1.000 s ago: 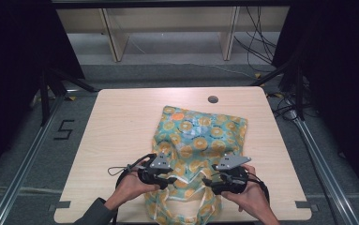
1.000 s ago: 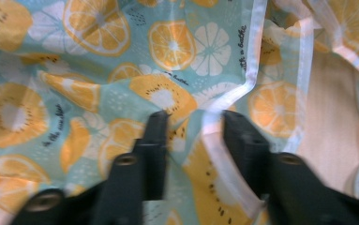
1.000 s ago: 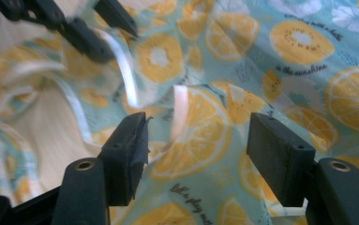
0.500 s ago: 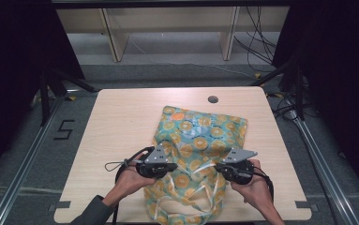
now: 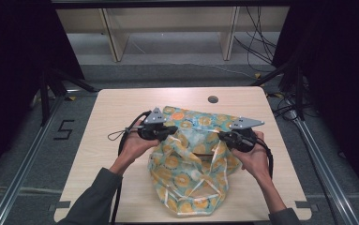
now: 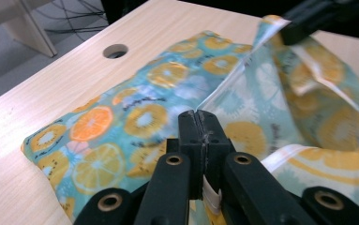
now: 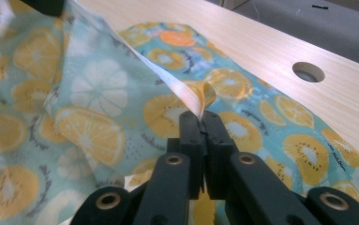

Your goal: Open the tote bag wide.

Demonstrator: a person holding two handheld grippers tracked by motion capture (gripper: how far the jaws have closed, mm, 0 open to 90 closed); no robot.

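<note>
Fruit-print bag (image 5: 191, 173): near middle of desk (image 5: 116, 117), near end lying on the wood, far rim lifted. Left hand-held gripper (image 5: 165, 133): jaws clamped on rim's left side. Right hand-held gripper (image 5: 224, 137): jaws clamped on right side. Cable hole (image 5: 213, 99): far edge.

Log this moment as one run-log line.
left gripper: shut on bag edge | right gripper: shut on bag edge | bag: lifted, partly on table
</note>
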